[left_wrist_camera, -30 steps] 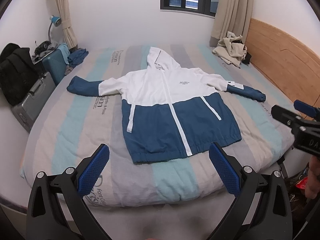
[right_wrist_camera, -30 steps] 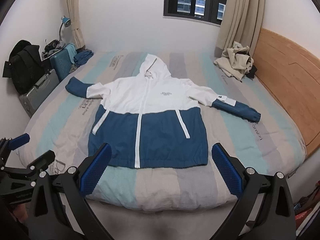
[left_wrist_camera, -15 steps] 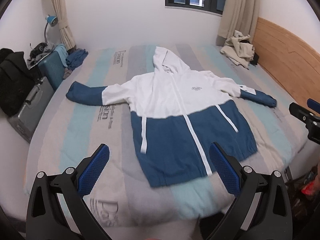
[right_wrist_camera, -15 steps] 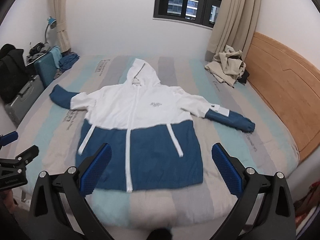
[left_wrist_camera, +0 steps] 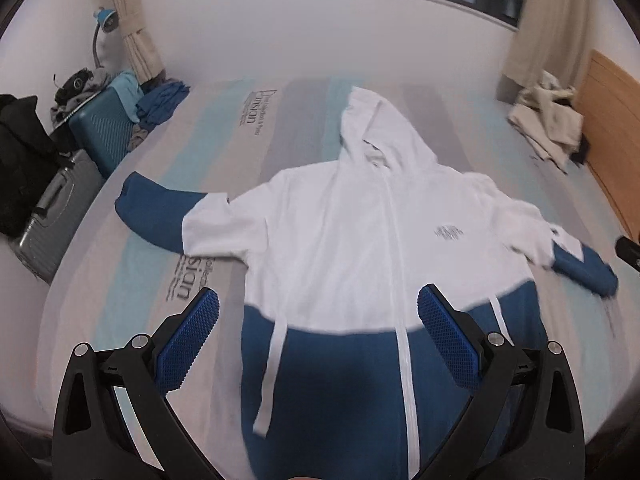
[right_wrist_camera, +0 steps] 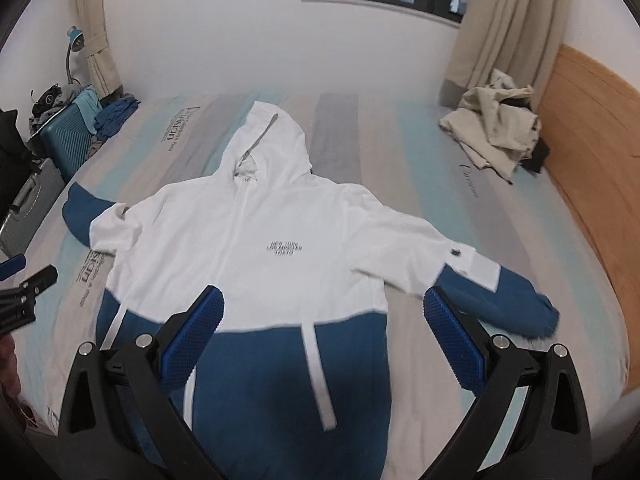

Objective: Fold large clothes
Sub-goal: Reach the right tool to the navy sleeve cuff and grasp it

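Left wrist view shows the left gripper (left_wrist_camera: pixel 318 334) spread wide and empty above the jacket (left_wrist_camera: pixel 360 248), its blue pads (left_wrist_camera: pixel 188 340) flanking the white-and-blue seam. The right gripper (right_wrist_camera: pixel 324 338) is likewise wide and empty, one pad close to the blue cuff (right_wrist_camera: pixel 520 304). Bare striped mattress (right_wrist_camera: pixel 420 152) lies open around both sleeves and beyond the hood, with a beige clothes heap (right_wrist_camera: pixel 496 120) by the wooden headboard (right_wrist_camera: pixel 592 140) and suitcases (left_wrist_camera: pixel 104 128) off the far side. The hooded jacket lies flat, front up, zipped, sleeves spread, white above and blue below.
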The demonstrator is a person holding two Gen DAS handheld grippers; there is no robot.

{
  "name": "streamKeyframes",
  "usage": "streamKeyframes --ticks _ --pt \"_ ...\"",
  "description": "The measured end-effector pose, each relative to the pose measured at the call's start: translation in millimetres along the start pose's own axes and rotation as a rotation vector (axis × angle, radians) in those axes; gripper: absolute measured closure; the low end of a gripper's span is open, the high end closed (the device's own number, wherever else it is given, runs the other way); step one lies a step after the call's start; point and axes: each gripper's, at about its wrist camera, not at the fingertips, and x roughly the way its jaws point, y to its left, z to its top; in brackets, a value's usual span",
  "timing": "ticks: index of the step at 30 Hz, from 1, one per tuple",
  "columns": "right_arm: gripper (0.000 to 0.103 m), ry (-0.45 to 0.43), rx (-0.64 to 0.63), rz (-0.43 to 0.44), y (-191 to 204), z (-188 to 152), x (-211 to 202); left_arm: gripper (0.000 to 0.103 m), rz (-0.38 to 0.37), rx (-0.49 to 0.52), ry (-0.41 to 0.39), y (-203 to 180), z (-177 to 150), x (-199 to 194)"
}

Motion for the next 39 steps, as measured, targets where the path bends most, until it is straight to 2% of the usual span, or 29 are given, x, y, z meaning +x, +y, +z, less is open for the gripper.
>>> streamKeyframes --ticks 4,10,14,17,19,23,27,30,34,39 --pt "0.007 0.028 -0.008 0.012 -12.6 28.1 49.2 0.006 0.044 -0.021 0.019 3.2 33.0 43.7" --pt "0.007 0.076 0.055 0.006 -38.1 56.6 128.9 0.006 0.077 -0.025 0.052 13.7 72.5 125.3" --pt "0.007 0.112 0.146 -0.079 -82.6 58.3 184.4 0.006 0.094 -0.009 0.063 23.1 87.7 184.8" --pt "0.007 0.166 0.239 -0.143 -138.1 49.2 220.0 0.006 0.097 -0.044 0.090 32.8 94.0 232.6" --pt "0.007 0.195 0.309 -0.200 -184.0 38.2 234.8 0.006 0.121 -0.033 0.106 34.4 94.4 261.3" --pt "0.007 0.260 0.446 -0.290 -281.8 6.2 245.5 0.006 0.134 -0.039 0.127 38.8 92.8 293.2" --pt "0.007 0.302 0.602 -0.341 -379.6 -44.1 229.3 0.006 0.147 -0.040 0.178 38.3 84.4 321.1" --pt "0.007 0.333 0.682 -0.362 -427.0 -81.4 213.8 0.006 0.150 -0.027 0.199 34.8 75.7 330.4" --pt "0.007 0.379 0.804 -0.327 -469.6 -121.6 207.4 0.006 0.164 0.000 0.221 30.5 67.7 339.6" --pt "0.007 0.444 0.915 -0.194 -486.4 -147.1 223.5 0.006 0.162 0.040 0.226 23.6 67.0 344.7"
